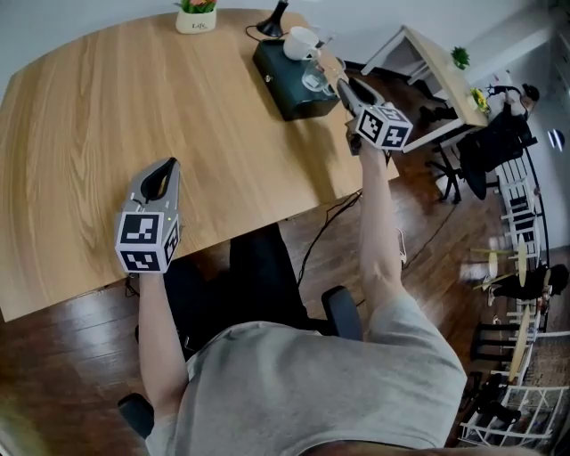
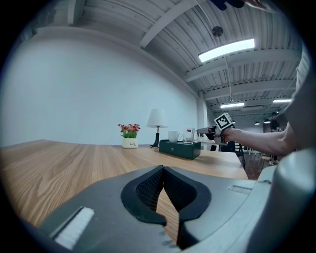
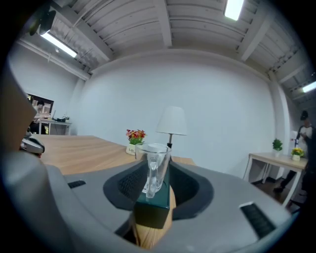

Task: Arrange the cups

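A dark green box stands at the table's far right with a white cup and a clear glass mug on top. My right gripper reaches the mug from the right. In the right gripper view the glass mug stands on the box, its handle towards me, between the open jaws of my right gripper; the pads stand clear of it. My left gripper hovers over the table's near left, shut and empty. The left gripper view shows the left gripper, the box and both cups far off.
A small flower pot and a lamp base sit at the table's far edge behind the box. A white side table and chairs stand to the right, beyond the table's edge.
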A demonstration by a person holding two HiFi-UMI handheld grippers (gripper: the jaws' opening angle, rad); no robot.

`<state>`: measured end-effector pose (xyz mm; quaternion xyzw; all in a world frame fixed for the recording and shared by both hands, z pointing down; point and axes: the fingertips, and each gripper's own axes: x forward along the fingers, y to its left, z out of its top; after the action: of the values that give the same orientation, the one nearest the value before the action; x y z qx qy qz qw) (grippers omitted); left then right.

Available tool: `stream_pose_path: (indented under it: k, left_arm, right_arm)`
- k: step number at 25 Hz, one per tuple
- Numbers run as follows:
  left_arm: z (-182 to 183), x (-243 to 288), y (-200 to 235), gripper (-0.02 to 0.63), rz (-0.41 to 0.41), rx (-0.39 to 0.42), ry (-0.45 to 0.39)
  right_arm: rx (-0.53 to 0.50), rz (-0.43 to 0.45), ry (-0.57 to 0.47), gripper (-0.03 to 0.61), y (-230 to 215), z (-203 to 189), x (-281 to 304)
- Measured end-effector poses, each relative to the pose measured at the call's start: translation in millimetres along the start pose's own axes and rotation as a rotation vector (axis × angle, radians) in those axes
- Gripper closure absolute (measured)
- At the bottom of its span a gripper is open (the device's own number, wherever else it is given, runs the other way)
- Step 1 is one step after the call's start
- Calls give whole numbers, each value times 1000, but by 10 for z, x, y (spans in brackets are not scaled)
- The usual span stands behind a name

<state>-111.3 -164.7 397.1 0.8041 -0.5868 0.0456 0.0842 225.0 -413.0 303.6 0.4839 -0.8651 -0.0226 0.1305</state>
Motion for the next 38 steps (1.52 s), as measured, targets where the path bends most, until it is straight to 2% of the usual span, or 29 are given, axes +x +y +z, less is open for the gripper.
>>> stream_pose_path:
  k: [2, 3, 5, 9, 10, 12, 17, 20, 30, 38]
  left_arm:
    - [-4, 0, -11, 603, 1, 2, 3]
    - [1, 7, -18, 603, -2, 4, 3]
    - [15, 30, -29, 603, -10, 6, -1]
    - [-2, 20, 6, 603, -2, 5, -3]
    - [-8, 10, 17, 603, 3, 7, 0]
    - [-14, 16, 5, 603, 6, 6, 0]
    - [-25, 31, -73, 603, -35, 8, -3]
    - [-11, -18, -84, 603, -65, 15, 2]
    - [1, 7, -88, 603, -54, 2, 4]
    - [-3, 83, -294, 603, -88, 7, 9]
  right_arm:
    - [40, -7, -66, 429, 100, 99, -209]
    - [65, 36, -124, 477, 290, 182, -338]
    - [93, 195, -230, 486, 965, 314, -535]
    - [68, 568, -277, 486, 2682, 206, -595]
    - [54, 629, -277, 486, 3006, 164, -586]
    - [17, 694, -263, 486, 3419, 85, -563]
    - [-47, 724, -219, 486, 3715, -96, -606]
    - [-31, 710, -193, 485, 3715, -190, -657]
    - [-62, 727, -138, 485, 3723, -262, -692]
    - [-52, 742, -149, 485, 3765, -245, -719]
